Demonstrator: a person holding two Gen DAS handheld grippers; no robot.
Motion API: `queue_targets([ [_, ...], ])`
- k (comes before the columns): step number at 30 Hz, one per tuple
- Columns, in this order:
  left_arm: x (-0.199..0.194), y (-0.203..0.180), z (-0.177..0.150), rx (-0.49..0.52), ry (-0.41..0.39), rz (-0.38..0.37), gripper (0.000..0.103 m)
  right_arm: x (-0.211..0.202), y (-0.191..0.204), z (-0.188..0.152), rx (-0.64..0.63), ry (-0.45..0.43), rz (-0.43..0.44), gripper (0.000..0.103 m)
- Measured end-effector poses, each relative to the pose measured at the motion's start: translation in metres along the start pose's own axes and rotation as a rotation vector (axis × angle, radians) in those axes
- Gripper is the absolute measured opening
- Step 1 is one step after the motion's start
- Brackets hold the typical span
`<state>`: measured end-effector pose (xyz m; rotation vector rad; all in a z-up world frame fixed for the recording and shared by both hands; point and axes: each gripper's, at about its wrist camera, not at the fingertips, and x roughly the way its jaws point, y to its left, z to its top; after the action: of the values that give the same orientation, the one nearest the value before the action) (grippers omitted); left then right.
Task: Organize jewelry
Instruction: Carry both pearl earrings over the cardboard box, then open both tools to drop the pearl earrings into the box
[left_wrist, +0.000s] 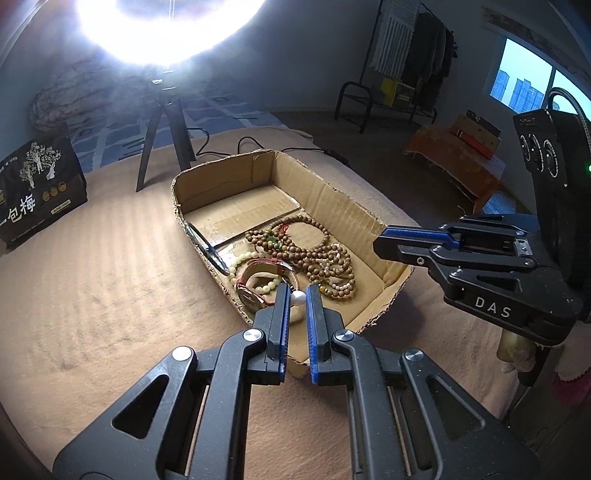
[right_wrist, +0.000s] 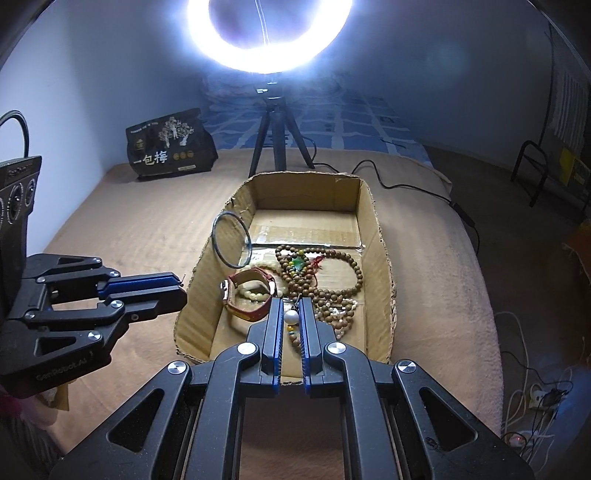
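1. Dim room, tan blanket (left_wrist: 110, 258) as work surface. Ring light (right_wrist: 269, 37) on a tripod (right_wrist: 275, 133) glares well ahead of both grippers. Black bag (right_wrist: 170, 147) stands ahead-left, near the wall.
2. Cardboard box (right_wrist: 310, 192) lies open-topped on the blanket, straight ahead of both grippers. All jewelry seen is inside, bunched at the end nearest them.
3. L gripper (left_wrist: 298, 288): fingers parallel w/ a narrow gap, tips over the box's near end. White bead (left_wrist: 298, 298) shows right in the gap and looks to touch both pads. Can't tell if it's pinched or just lying below.
4. R gripper (right_wrist: 291, 301): same pose, narrow gap, and the white bead fills the gap w/ small colored beads strung below it. Grip vs. seen-through: can't tell.
5. Side looks don't settle it. From the L cam, the R gripper sits off to the right, tip by the box's right wall and apart from the bead. From the R cam, the L gripper sits left, tip by the left wall.
6. Watch (right_wrist: 247, 295) w/ red-brown strap lies just left of the R fingers, pale bracelet (right_wrist: 255, 293) threaded through it.
7. Wood beads (right_wrist: 332, 273) pile just ahead-right of the fingers, w/ a green charm and red cord on top.
8. Thin bangle (right_wrist: 232, 240) leans on the left wall, ahead-left of the watch.
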<state>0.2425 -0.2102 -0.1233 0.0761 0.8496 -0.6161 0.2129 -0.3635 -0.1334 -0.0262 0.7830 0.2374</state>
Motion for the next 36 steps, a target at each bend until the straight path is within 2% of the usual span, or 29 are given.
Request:
queue_targets([
  [11, 0.000, 0.001, 0.003, -0.007, -0.005, 0.001, 0.007, 0.000, -0.003, 0.001, 0.013, -0.002, -0.022, 0.007],
  [12, 0.000, 0.001, 0.002, -0.005, -0.005, 0.001, 0.007, 0.001, -0.004, 0.001, 0.016, 0.001, -0.026, 0.010],
  [14, 0.000, 0.001, 0.002, -0.001, -0.001, 0.005, 0.008, 0.001, -0.005, 0.001, 0.020, -0.001, -0.036, 0.032],
  [15, 0.001, 0.001, 0.002, 0.000, 0.002, 0.008, 0.013, 0.000, -0.005, 0.000, 0.023, -0.006, -0.040, 0.038],
  [16, 0.001, 0.001, 0.002, 0.000, 0.001, 0.011, 0.027, -0.001, -0.006, 0.000, 0.027, -0.014, -0.046, 0.045],
  [17, 0.001, 0.001, 0.001, -0.001, -0.003, 0.012, 0.036, -0.001, -0.007, 0.000, 0.030, -0.019, -0.049, 0.046],
  [21, 0.001, 0.002, 0.001, -0.006, -0.004, 0.019, 0.036, -0.001, -0.010, 0.000, 0.040, -0.016, -0.062, 0.050],
  [23, 0.002, 0.003, 0.000, -0.005, -0.002, 0.023, 0.037, -0.001, -0.011, 0.000, 0.046, -0.018, -0.071, 0.064],
  [24, 0.002, 0.003, 0.000, -0.006, 0.000, 0.024, 0.037, -0.002, -0.012, 0.000, 0.048, -0.020, -0.072, 0.066],
  [27, 0.002, 0.004, -0.001, -0.010, 0.000, 0.030, 0.047, -0.002, -0.012, 0.001, 0.051, -0.021, -0.082, 0.070],
  [29, 0.001, 0.005, -0.001, -0.018, -0.005, 0.035, 0.054, -0.002, -0.012, 0.001, 0.048, -0.017, -0.100, 0.076],
  [36, -0.003, 0.006, -0.001, -0.024, -0.010, 0.046, 0.059, -0.002, -0.011, 0.002, 0.045, -0.005, -0.131, 0.077],
])
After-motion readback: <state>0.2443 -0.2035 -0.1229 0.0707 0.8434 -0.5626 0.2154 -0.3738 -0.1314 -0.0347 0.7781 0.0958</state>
